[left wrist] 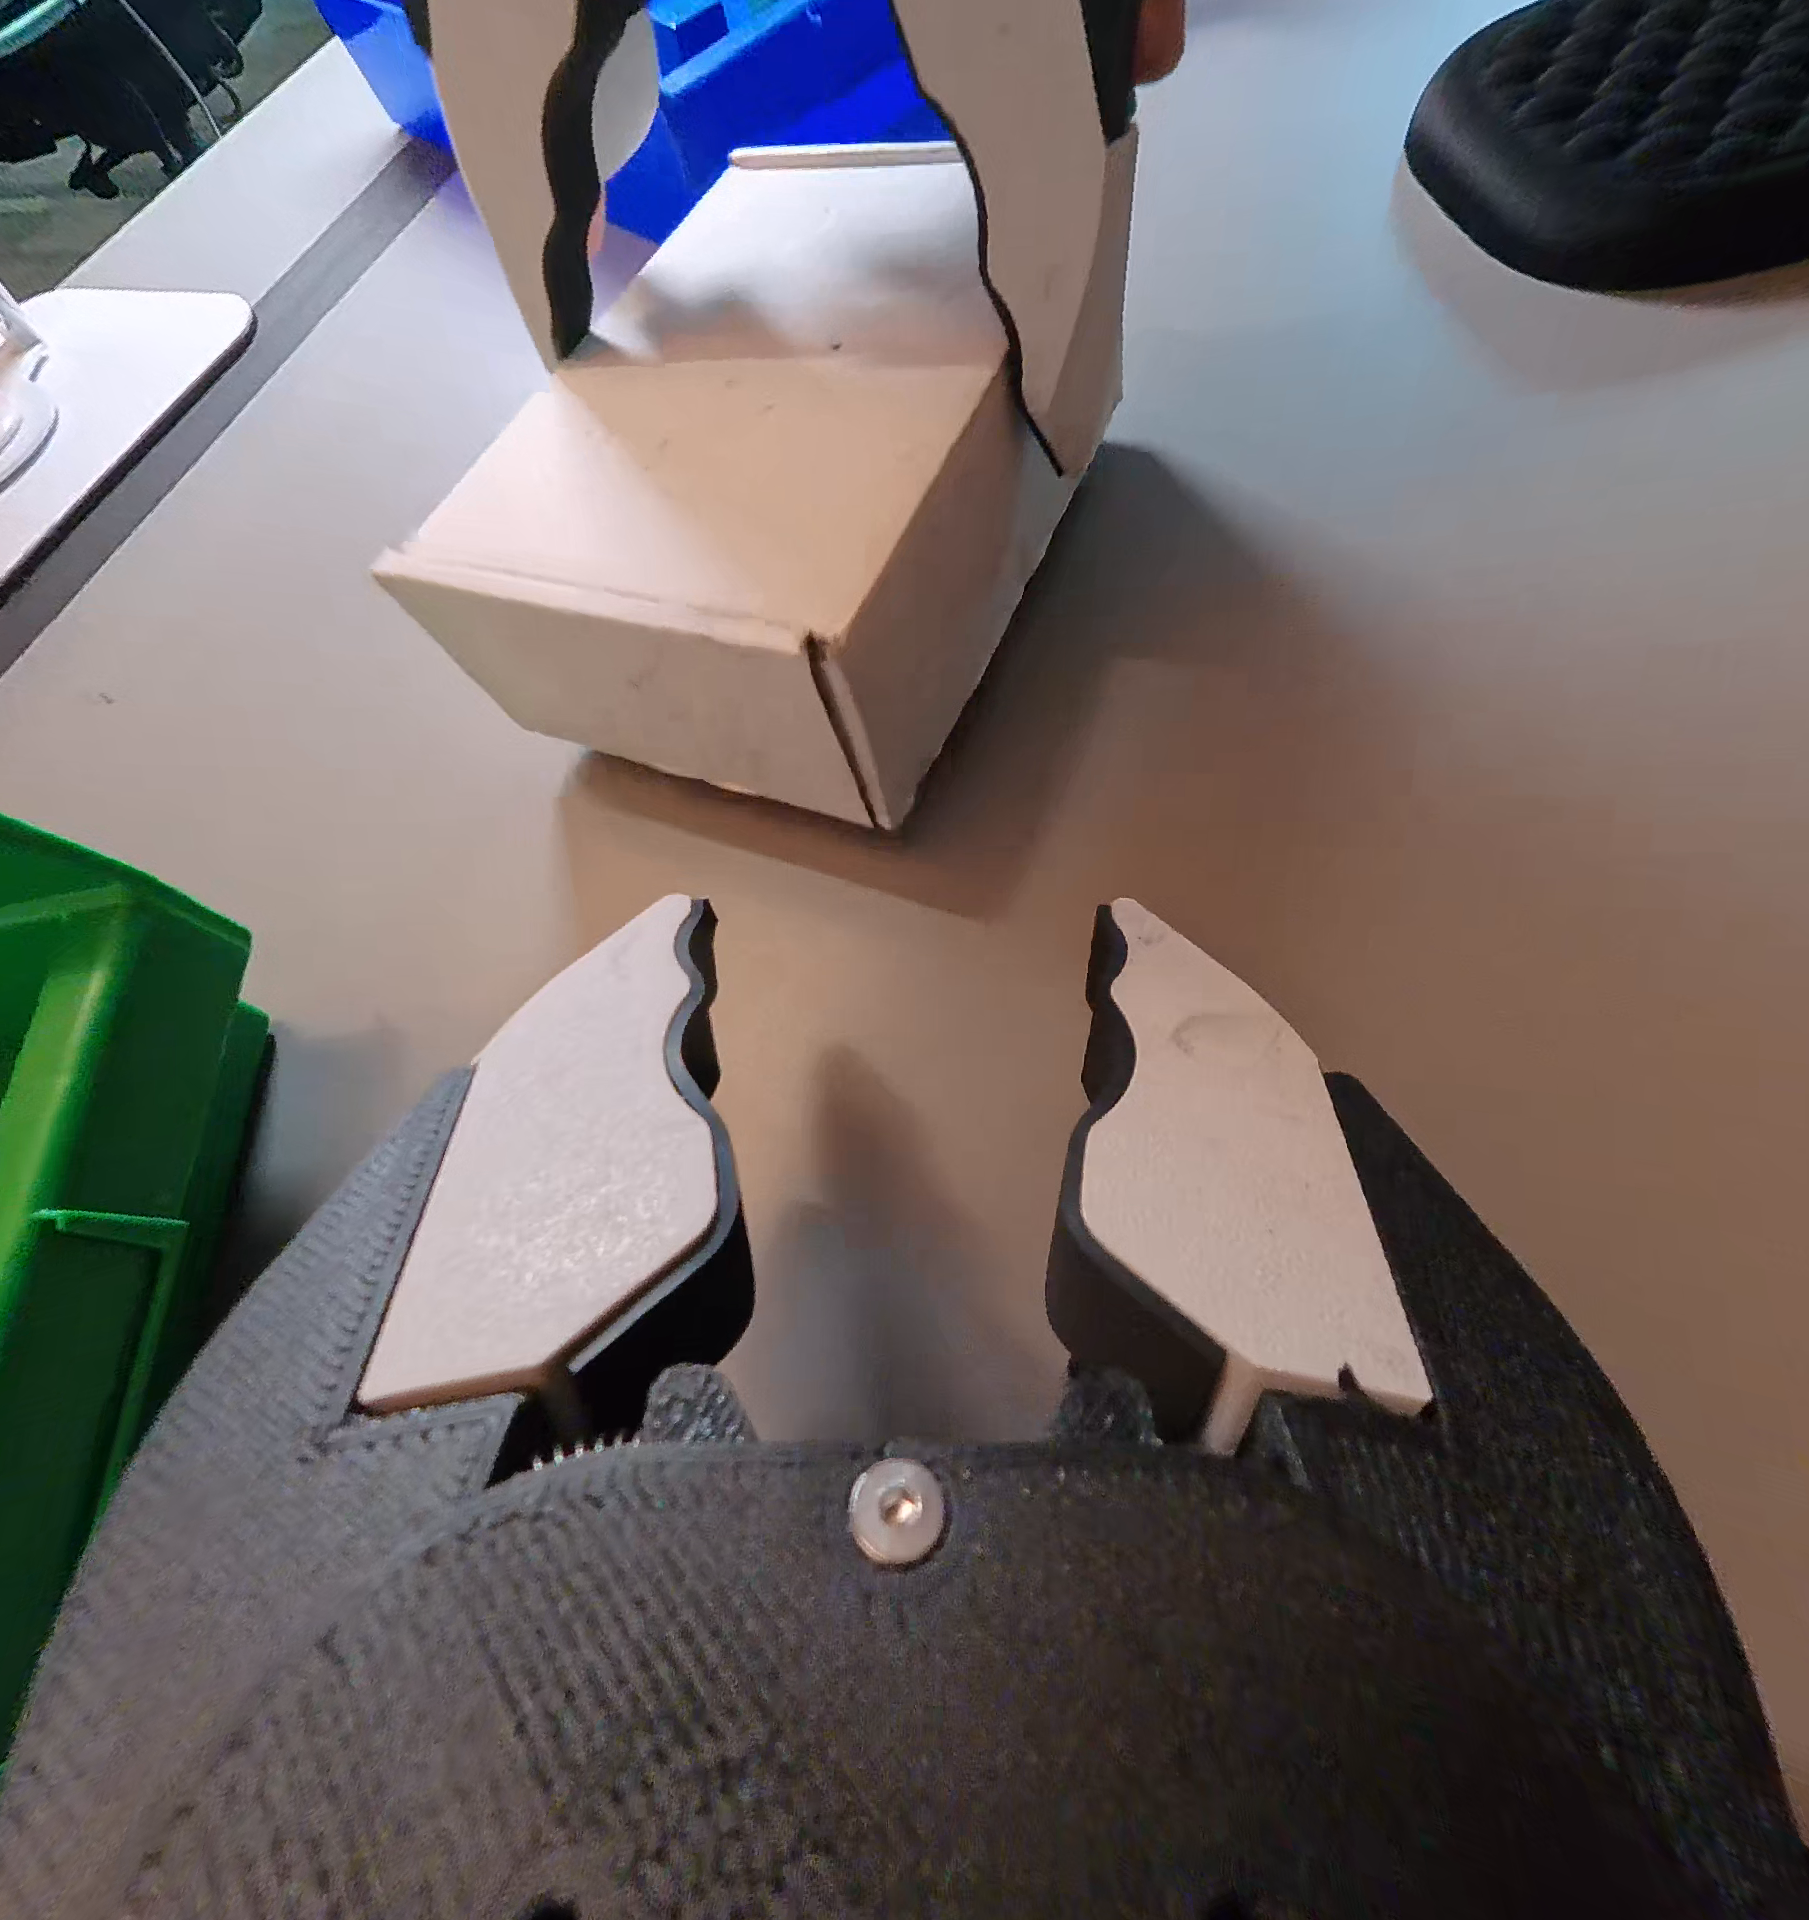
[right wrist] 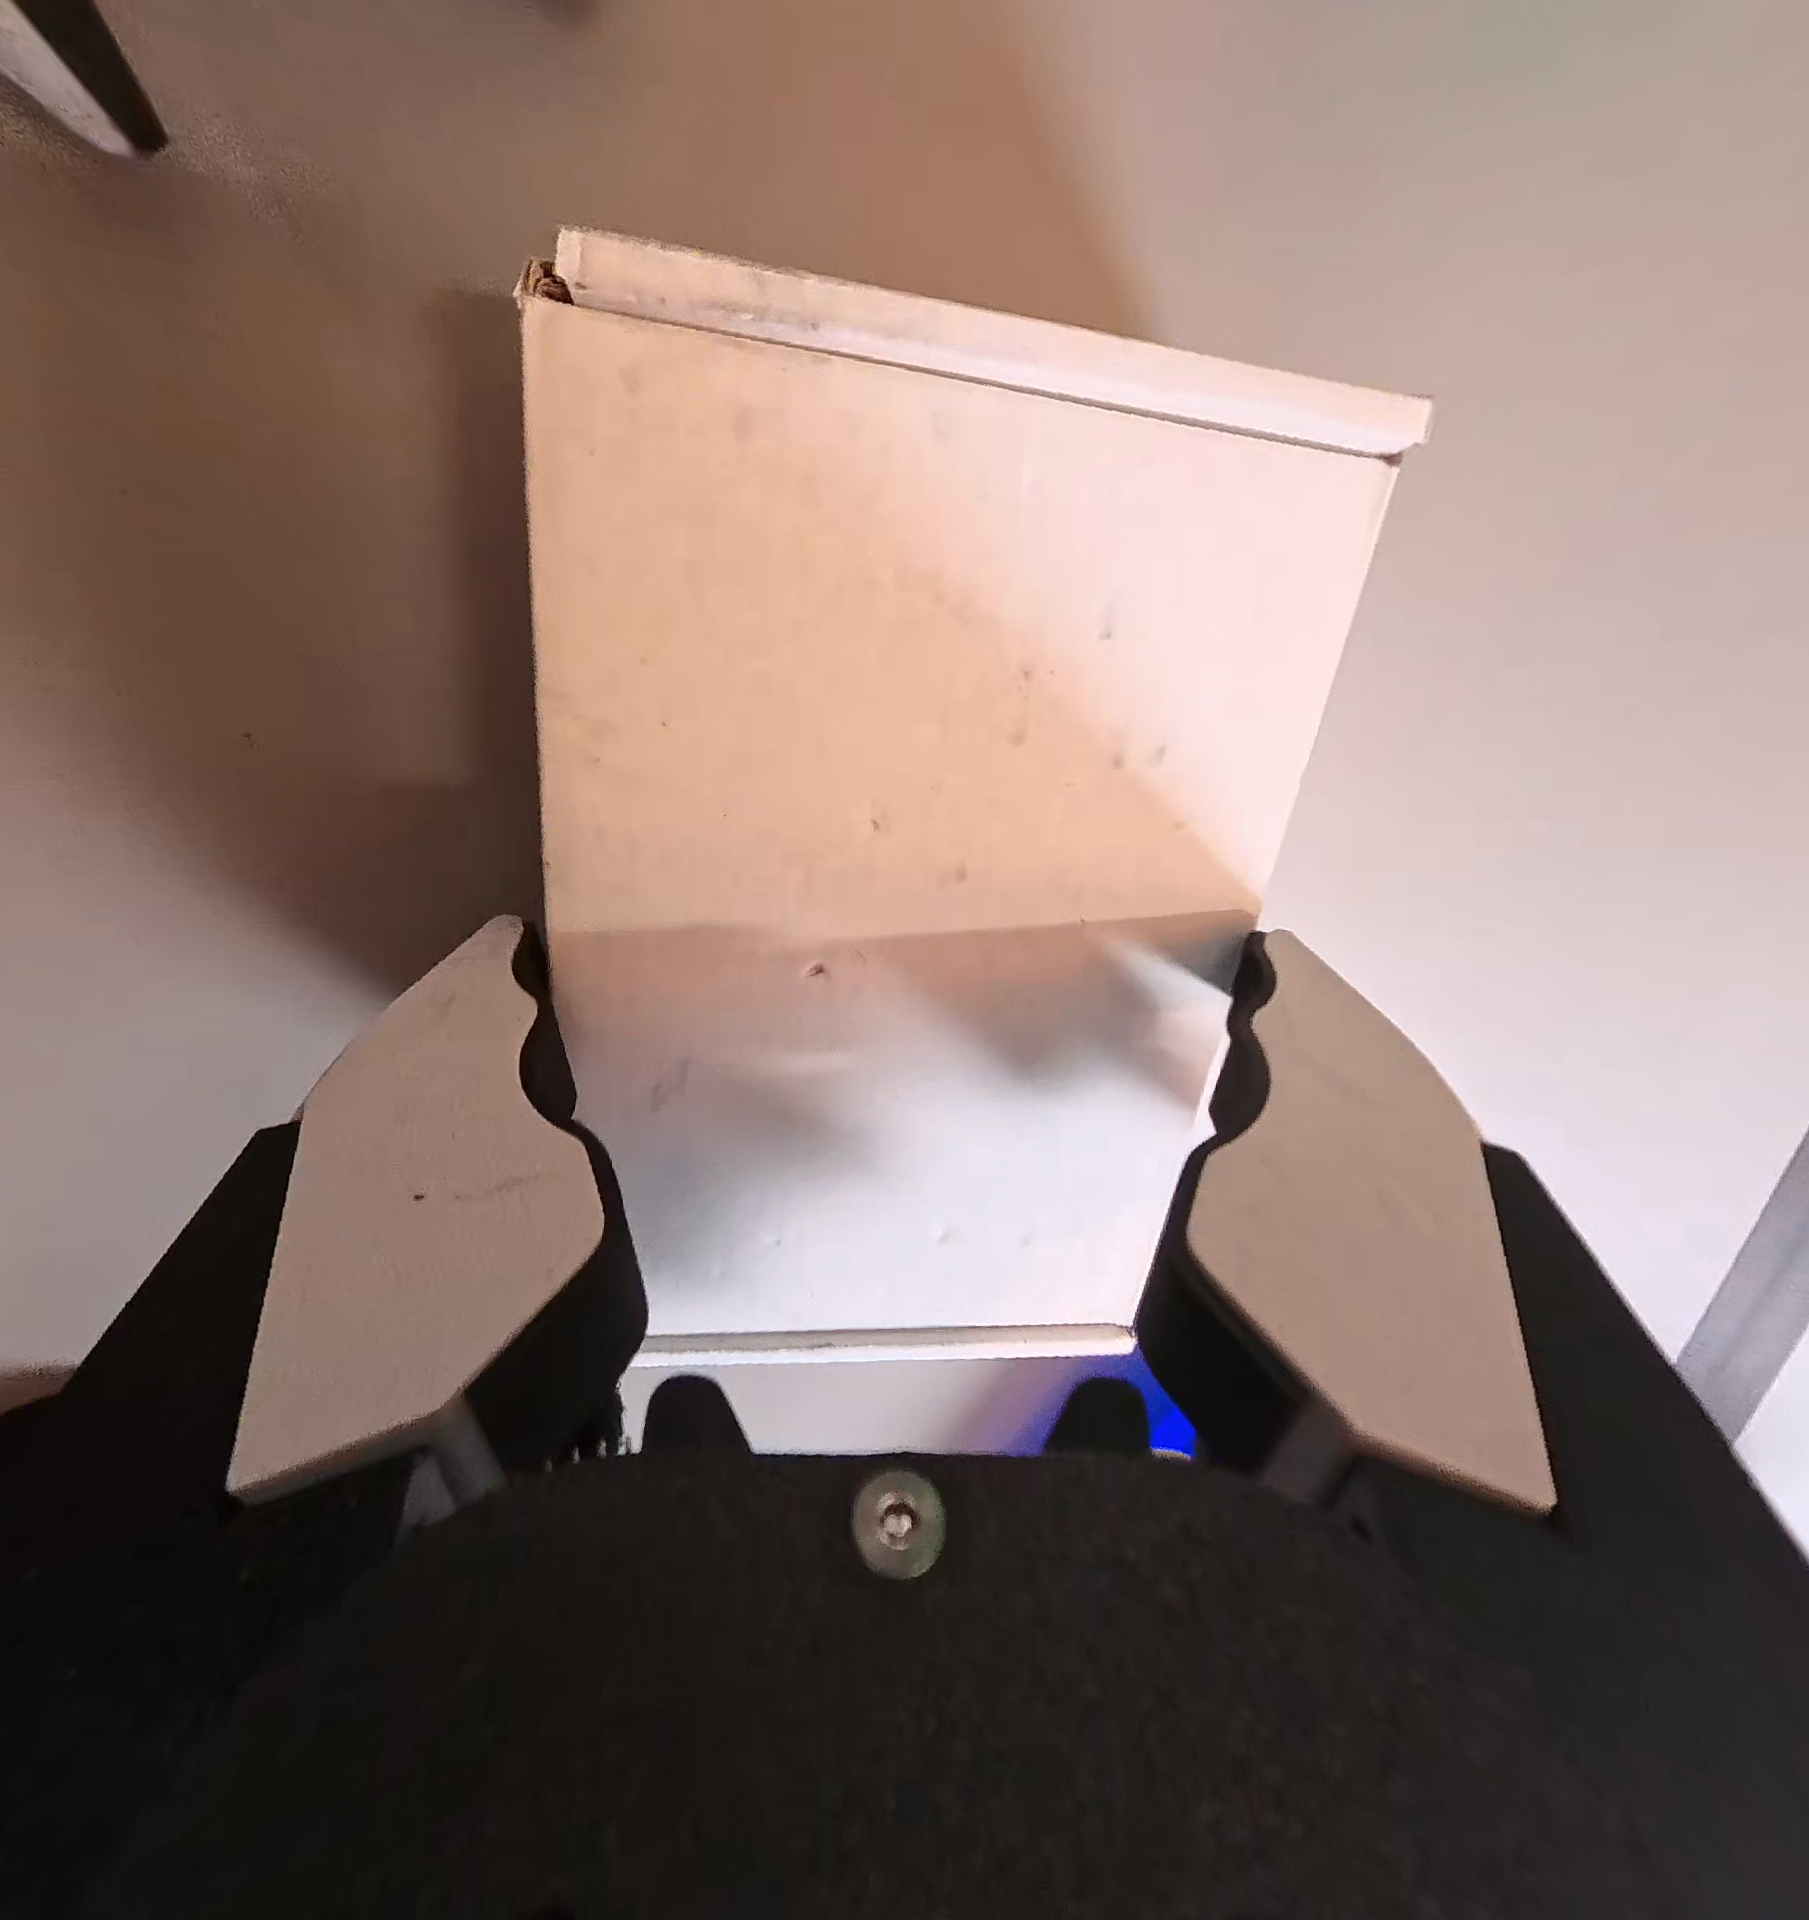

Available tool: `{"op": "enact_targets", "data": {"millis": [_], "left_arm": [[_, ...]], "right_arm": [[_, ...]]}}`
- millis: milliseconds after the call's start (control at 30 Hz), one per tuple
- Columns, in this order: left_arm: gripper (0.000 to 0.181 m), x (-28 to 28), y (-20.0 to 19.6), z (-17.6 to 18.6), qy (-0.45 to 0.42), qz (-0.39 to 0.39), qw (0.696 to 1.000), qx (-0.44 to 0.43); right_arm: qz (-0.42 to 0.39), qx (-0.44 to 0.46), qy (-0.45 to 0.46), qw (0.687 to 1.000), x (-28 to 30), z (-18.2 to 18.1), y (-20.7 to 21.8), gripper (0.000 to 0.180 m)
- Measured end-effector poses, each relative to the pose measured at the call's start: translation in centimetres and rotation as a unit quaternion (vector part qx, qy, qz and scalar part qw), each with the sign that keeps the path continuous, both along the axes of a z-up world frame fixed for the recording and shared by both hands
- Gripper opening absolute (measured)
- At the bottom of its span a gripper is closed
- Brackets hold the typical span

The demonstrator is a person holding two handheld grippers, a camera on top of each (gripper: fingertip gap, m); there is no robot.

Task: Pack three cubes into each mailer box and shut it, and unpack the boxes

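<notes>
A white cardboard mailer box (left wrist: 692, 540) sits shut on the tan table (left wrist: 1399, 779); it fills the middle of the right wrist view (right wrist: 931, 623). My right gripper (right wrist: 889, 940) reaches over its far end with its fingers spread wide, one against each side wall. In the left wrist view the right gripper (left wrist: 806, 405) comes down from the top. A white panel (left wrist: 806, 270) rises behind the box top between those fingers; I cannot tell what it is. My left gripper (left wrist: 905, 914) is open and empty, a short way in front of the box. No cubes show.
A green bin (left wrist: 69, 1195) stands close on the left of my left gripper. A blue bin (left wrist: 734, 94) is behind the box. A black mesh cushion (left wrist: 1658, 135) lies at the far right. A white stand base (left wrist: 100, 364) is at the far left.
</notes>
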State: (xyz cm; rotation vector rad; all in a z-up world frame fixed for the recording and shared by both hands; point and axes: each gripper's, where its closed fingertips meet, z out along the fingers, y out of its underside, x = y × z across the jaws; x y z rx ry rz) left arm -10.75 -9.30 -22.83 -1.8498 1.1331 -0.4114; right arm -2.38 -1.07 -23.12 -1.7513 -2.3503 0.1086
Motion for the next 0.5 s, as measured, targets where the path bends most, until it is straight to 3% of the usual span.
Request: {"op": "enact_targets", "data": {"millis": [100, 233, 367, 500], "left_arm": [[0.069, 0.2, -0.1, 0.7, -0.016, 0.003, 1.000, 0.006], [0.069, 0.6, -0.1, 2.3, -0.055, 0.007, 0.998, 0.018], [0.069, 1.2, -0.1, 3.7, -0.090, 0.013, 0.995, 0.028], [0.069, 1.5, 0.0, 3.9, -0.092, 0.019, 0.995, 0.037]], "right_arm": [[-0.015, 0.005, 0.025, 1.000, 1.2, 2.0, 0.7, 0.121], [-0.065, 0.042, 0.063, 0.995, 4.7, 8.0, 4.1, 0.121], [-0.143, 0.122, 0.073, 0.979, 10.3, 14.8, 10.7, 0.122], [-0.203, 0.198, 0.021, 0.959, 17.0, 16.8, 18.2, 0.121]]}}
